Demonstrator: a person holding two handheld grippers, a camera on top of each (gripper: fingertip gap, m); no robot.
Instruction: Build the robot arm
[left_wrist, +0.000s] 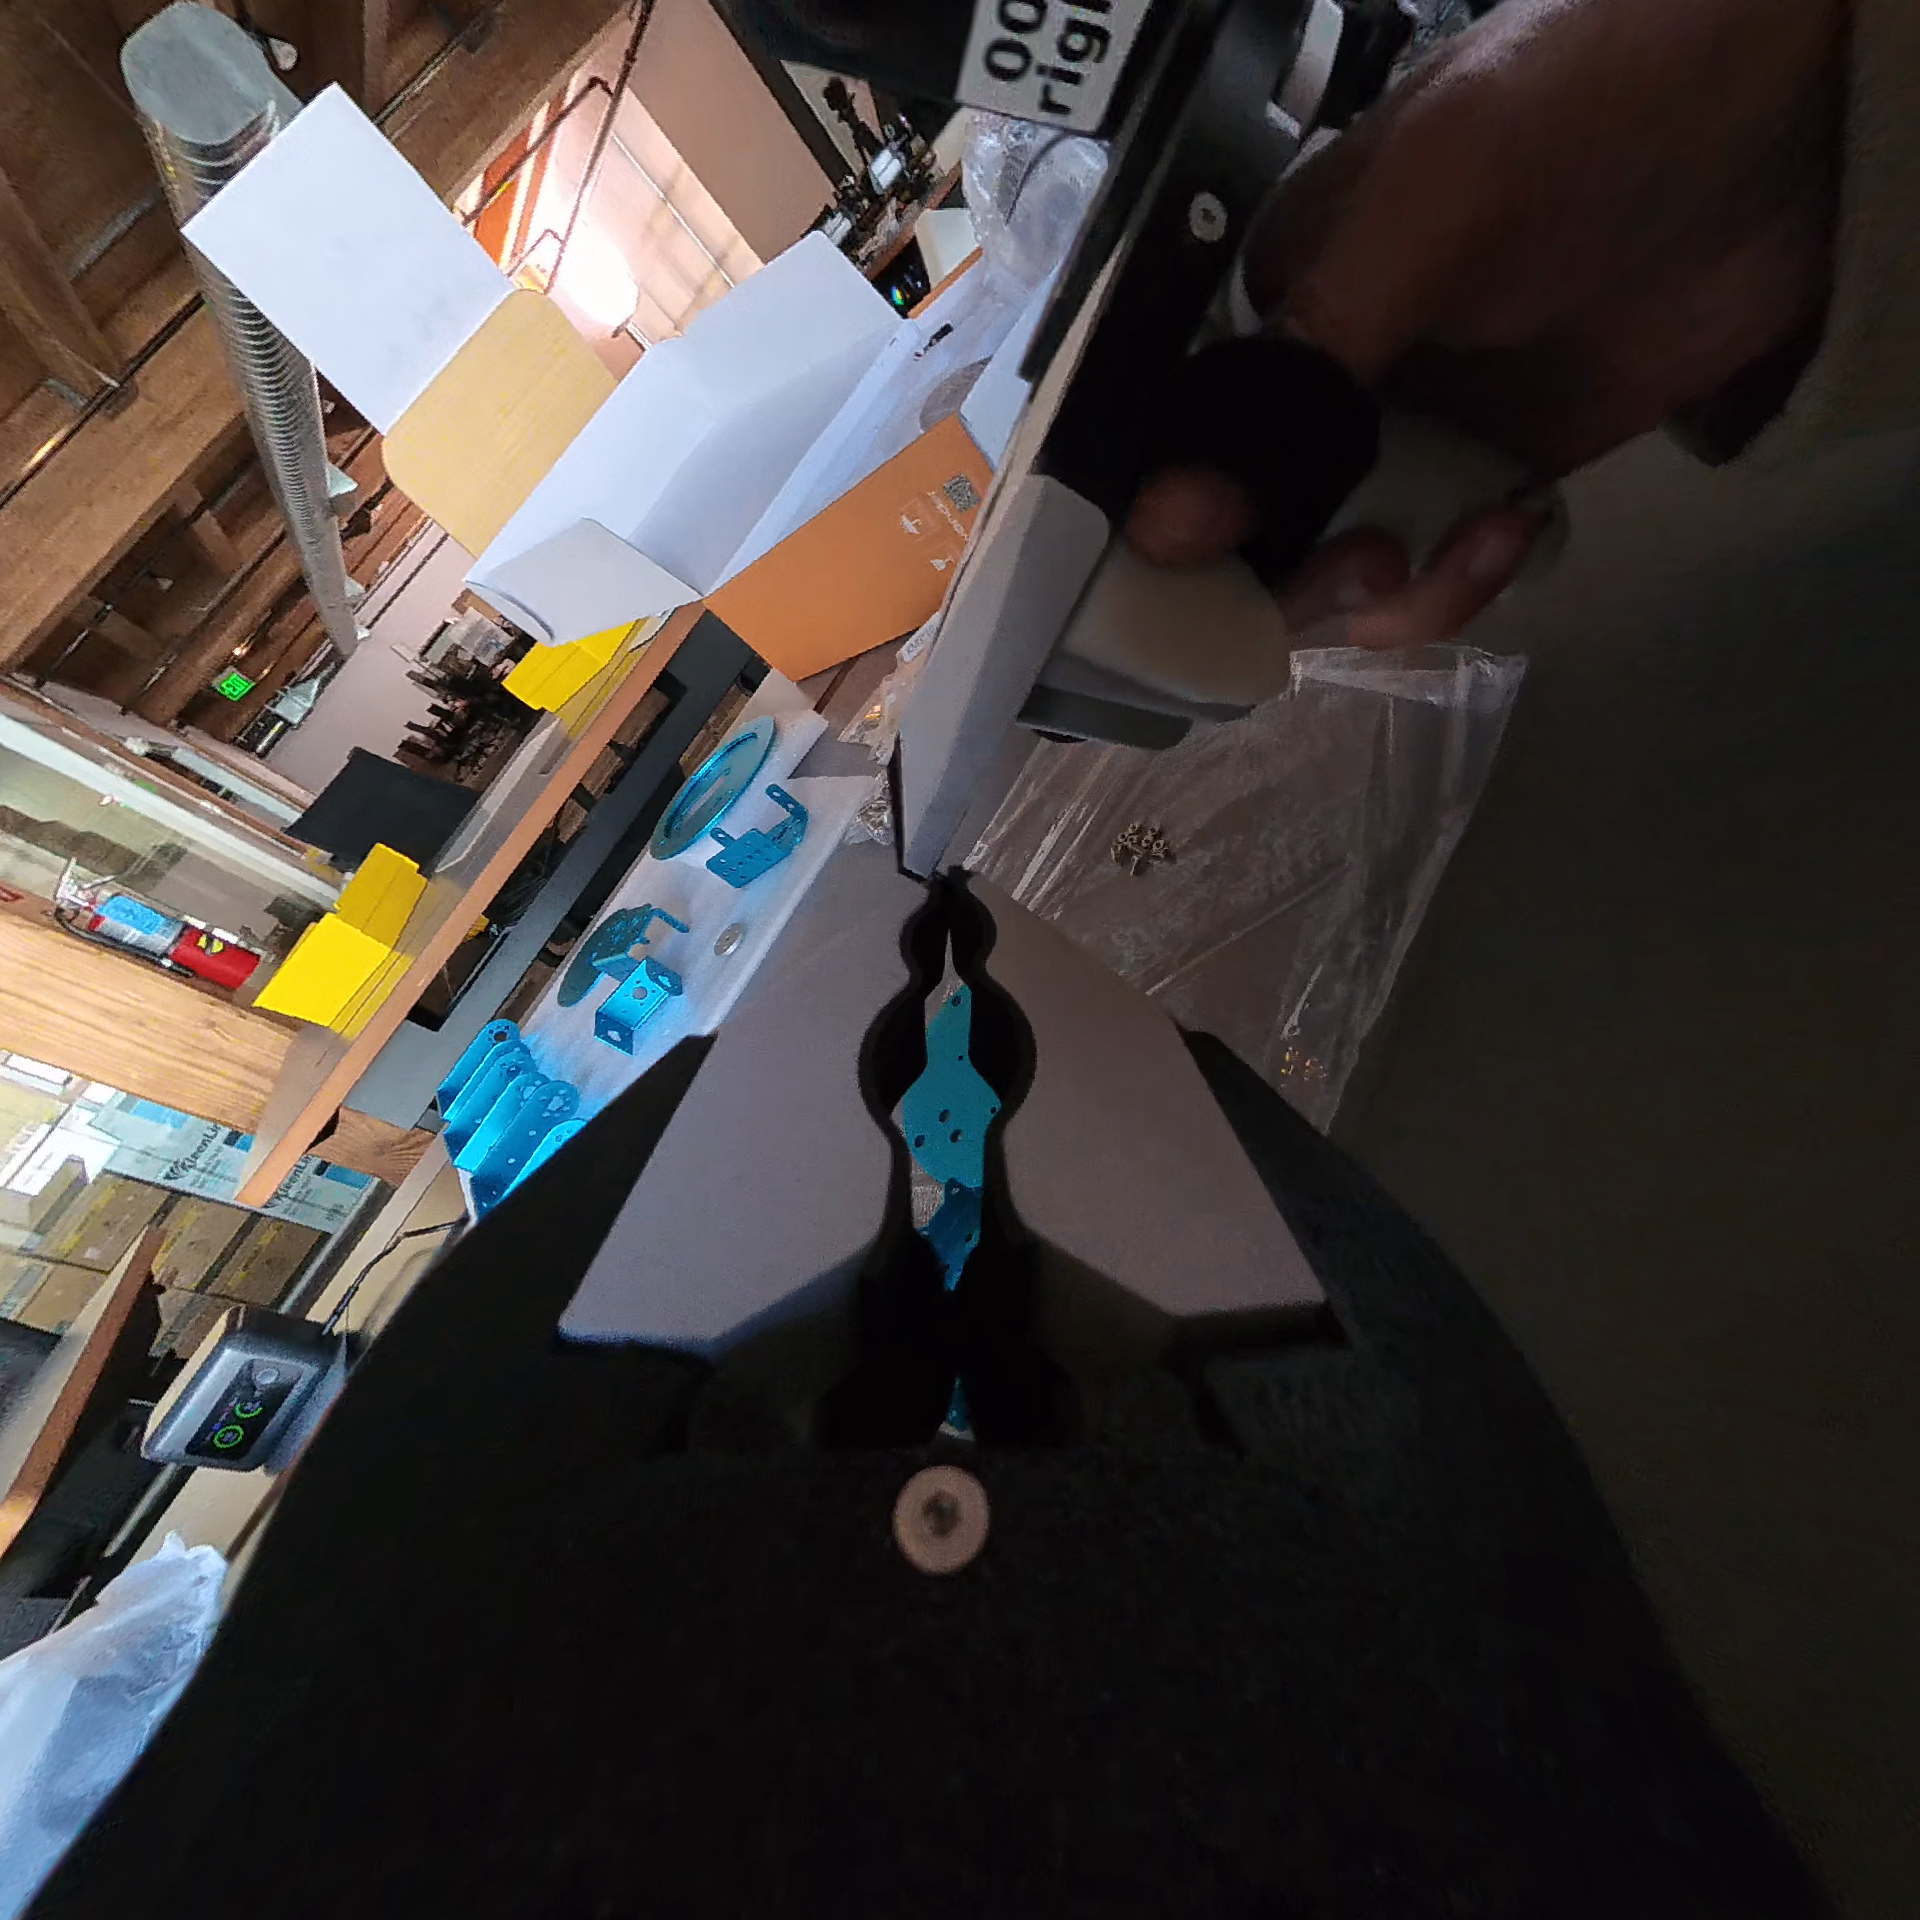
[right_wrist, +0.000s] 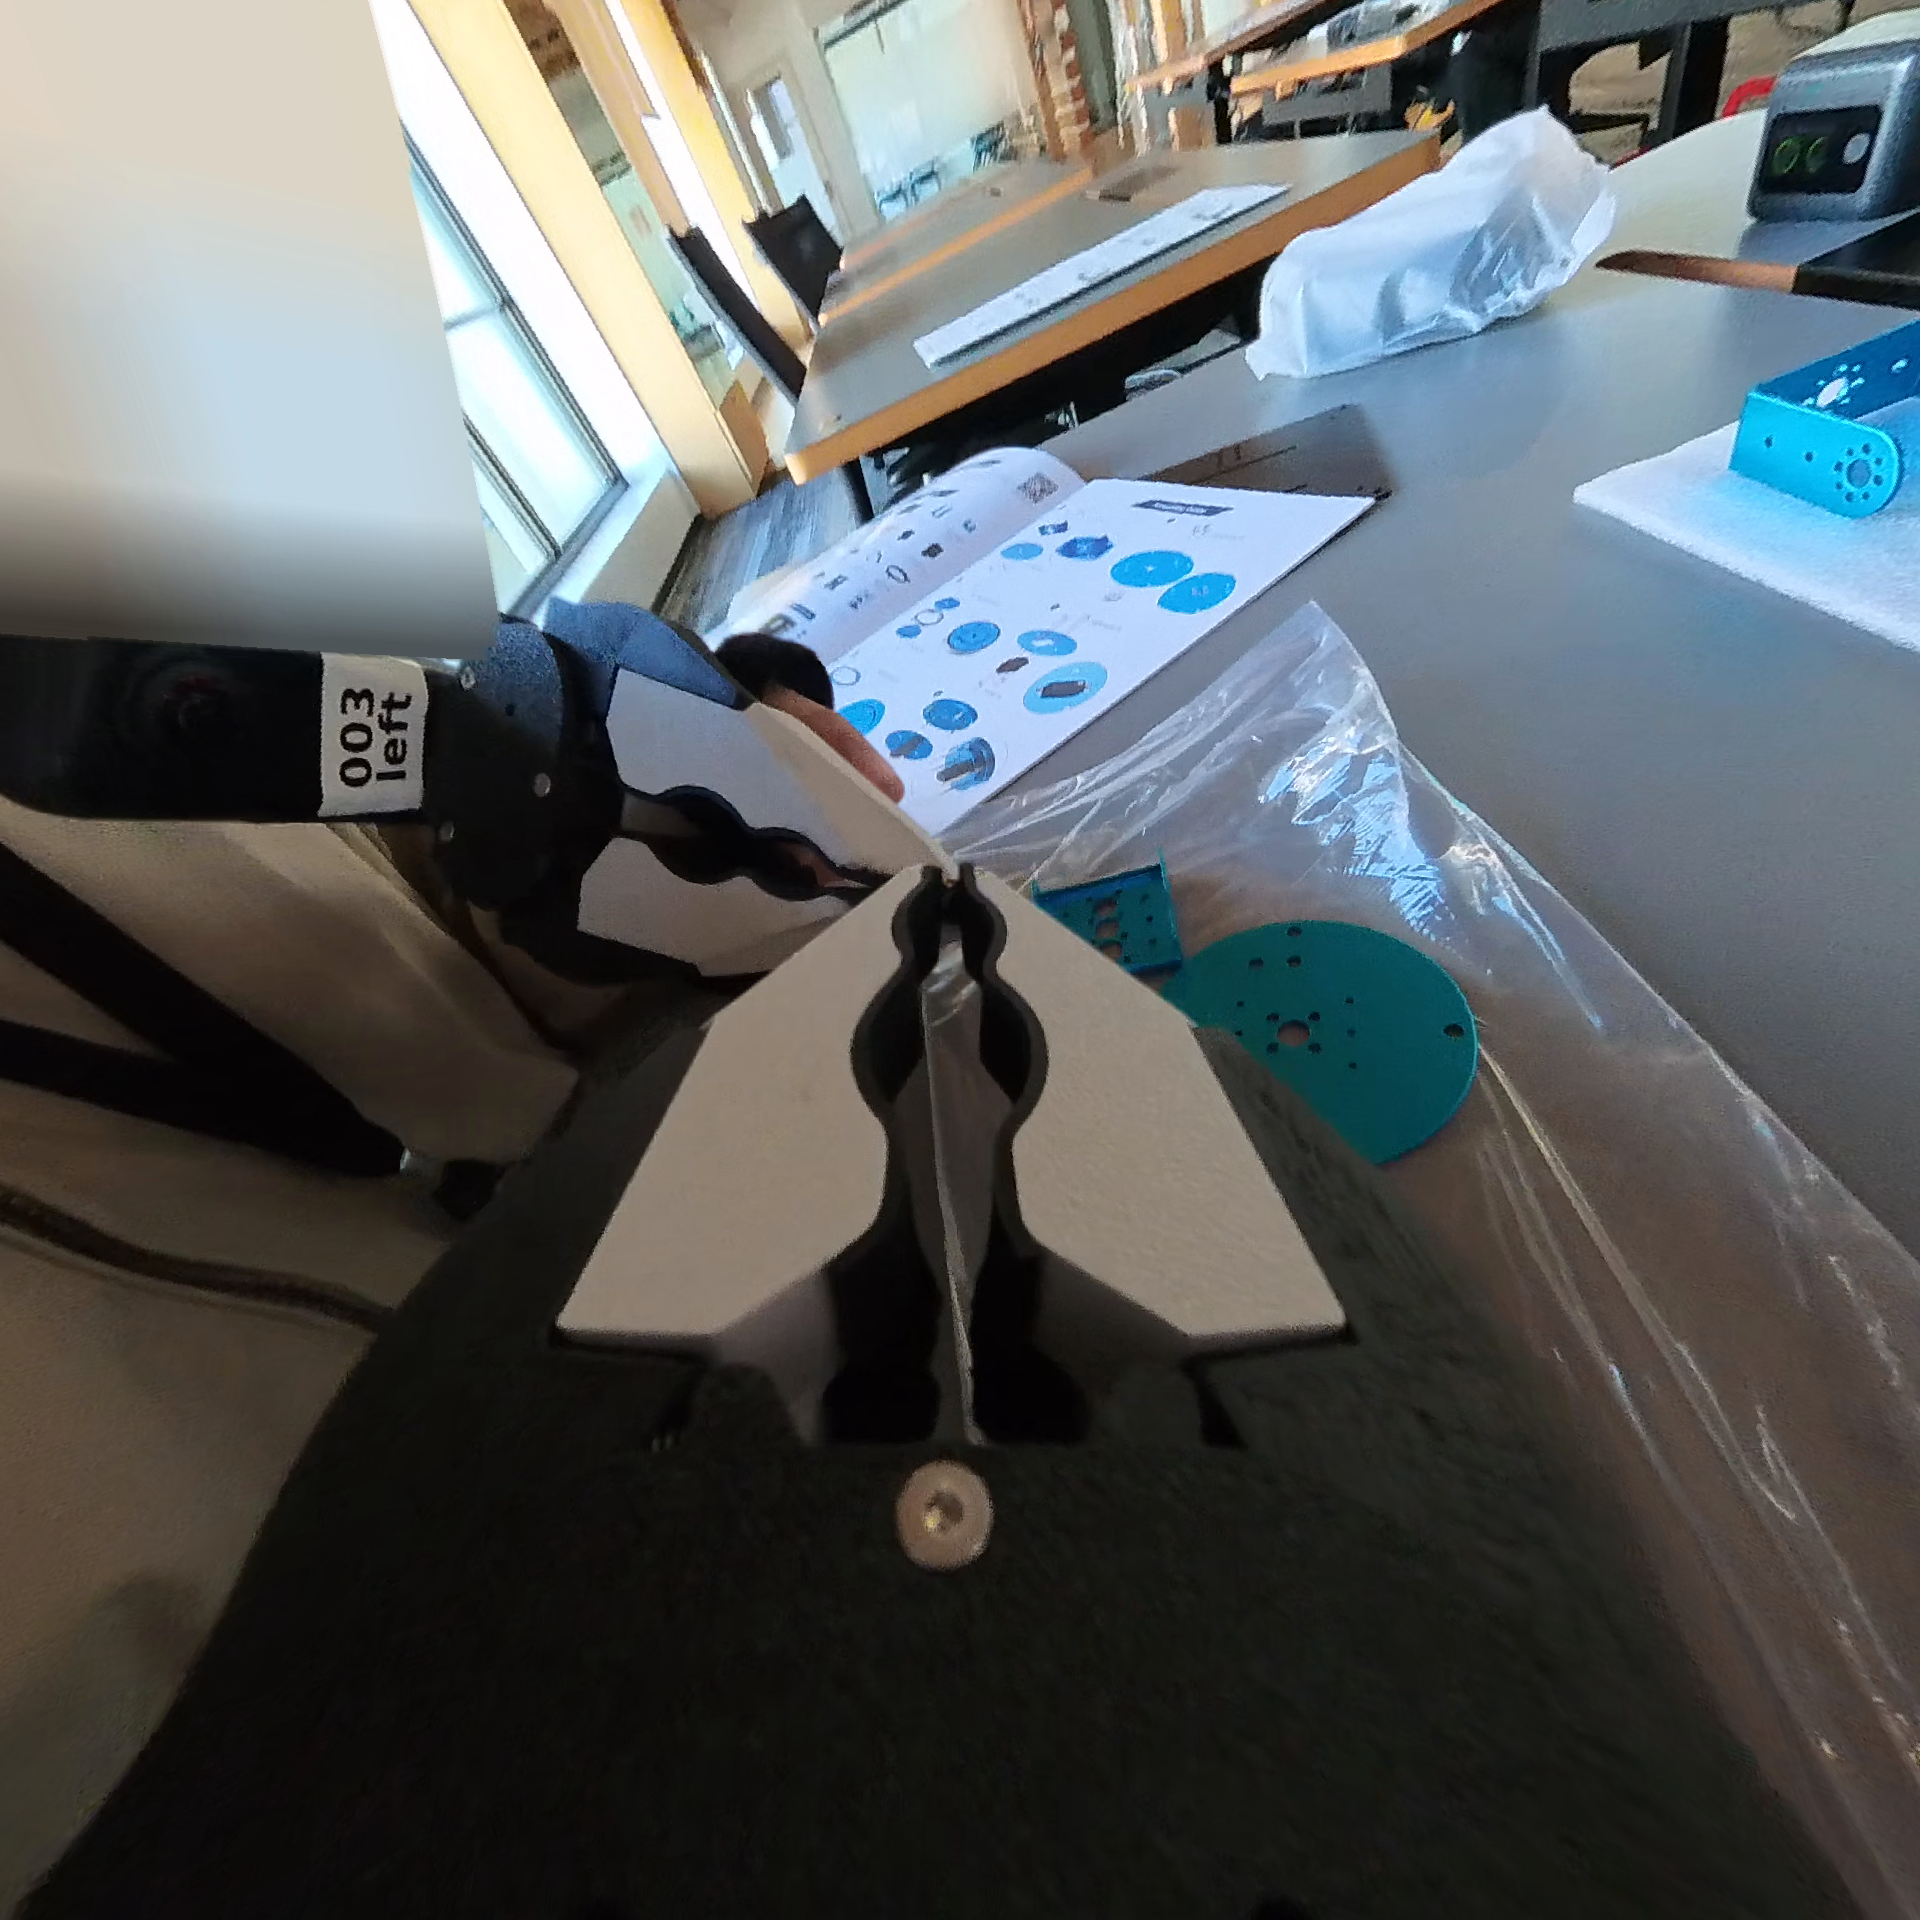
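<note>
Fingers of the right gripper are pressed together on a thin fold of the clear plastic bag. Just right of the tips, inside the bag, lie a blue bracket and a teal disc. The left gripper is also closed, tip to tip with the right. Whether it catches the film is unclear. Beyond lies an open parts booklet.

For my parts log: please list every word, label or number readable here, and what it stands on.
I do not copy writing; these bear it.
White sticker on the left claw.
White sticker on the right claw.
Open booklet on the grey table.
Orange box: too small.
Green sign: blurred.
</note>
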